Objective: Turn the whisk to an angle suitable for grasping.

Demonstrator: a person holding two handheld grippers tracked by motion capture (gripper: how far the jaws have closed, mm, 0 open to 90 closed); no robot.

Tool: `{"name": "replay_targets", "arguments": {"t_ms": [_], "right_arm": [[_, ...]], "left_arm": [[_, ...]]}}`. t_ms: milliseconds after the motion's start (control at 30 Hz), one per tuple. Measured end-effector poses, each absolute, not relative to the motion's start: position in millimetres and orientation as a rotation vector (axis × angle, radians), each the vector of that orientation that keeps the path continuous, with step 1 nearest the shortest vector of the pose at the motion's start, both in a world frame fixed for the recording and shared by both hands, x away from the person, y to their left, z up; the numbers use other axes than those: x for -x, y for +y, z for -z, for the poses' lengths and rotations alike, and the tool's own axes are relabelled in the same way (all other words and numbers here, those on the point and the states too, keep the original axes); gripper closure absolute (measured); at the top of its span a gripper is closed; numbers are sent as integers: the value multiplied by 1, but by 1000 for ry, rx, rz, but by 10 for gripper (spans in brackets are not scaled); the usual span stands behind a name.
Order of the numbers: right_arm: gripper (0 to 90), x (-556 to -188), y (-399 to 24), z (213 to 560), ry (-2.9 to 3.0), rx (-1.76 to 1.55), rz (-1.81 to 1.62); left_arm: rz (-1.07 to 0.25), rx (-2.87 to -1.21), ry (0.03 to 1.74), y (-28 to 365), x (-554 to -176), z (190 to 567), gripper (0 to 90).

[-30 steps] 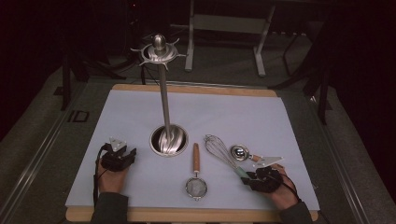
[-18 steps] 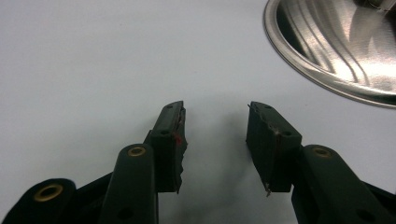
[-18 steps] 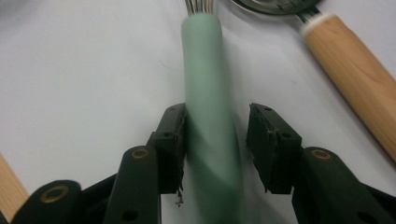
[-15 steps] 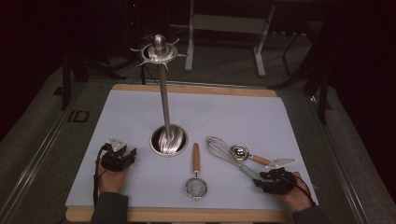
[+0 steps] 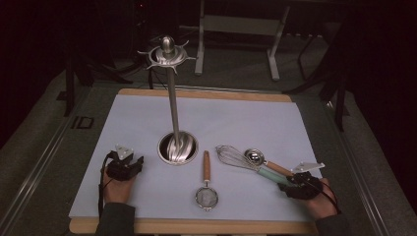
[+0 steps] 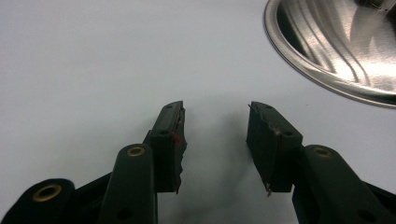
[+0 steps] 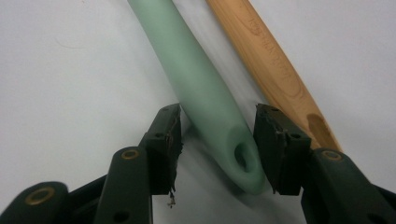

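The whisk (image 5: 236,158), mint-green handle and all, lies at the stand's (image 5: 173,118) four o'clock on the white mat (image 5: 246,123), its wire head toward ten o'clock. Right gripper (image 5: 290,184) sits at the handle's end, jaws just opening, spread, the handle tip between them, a gap on one side. Beside it lies the wooden-handled scoop (image 5: 263,162). Left gripper (image 5: 129,164) rests at the stand's eight o'clock, jaws apart, nothing between.
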State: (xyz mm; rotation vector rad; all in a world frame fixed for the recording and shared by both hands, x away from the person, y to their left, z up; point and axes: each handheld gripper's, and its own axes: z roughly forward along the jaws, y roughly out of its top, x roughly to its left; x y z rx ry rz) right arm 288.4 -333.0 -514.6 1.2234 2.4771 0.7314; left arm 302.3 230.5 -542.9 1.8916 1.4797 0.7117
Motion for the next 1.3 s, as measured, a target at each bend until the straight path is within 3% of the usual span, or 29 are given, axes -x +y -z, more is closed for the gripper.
{"name": "replay_targets", "arguments": {"t_ms": [367,533,800,933,1033,1300], "right_arm": [[539,-296,-329,515,2519,-1152,-744],[482,-301,-314,512,2530,-1111,-762],[465,-314,-285,497,2531,-1054,-881],[503,-334,-261,488,2497,-1073,-979],[580,-347,-239,487,2484,-1070,-1008],[584,-369,-201,485,2486,-1018,-983]], "left_arm": [[-711,-1890,1480,230,-302,543,568],[-710,-1889,1481,230,-302,543,568],[-708,-1889,1480,231,-302,543,568],[-704,-1888,1480,231,-303,543,568],[-702,-1885,1482,231,-303,543,568],[-699,-1884,1483,231,-303,543,568]]}}
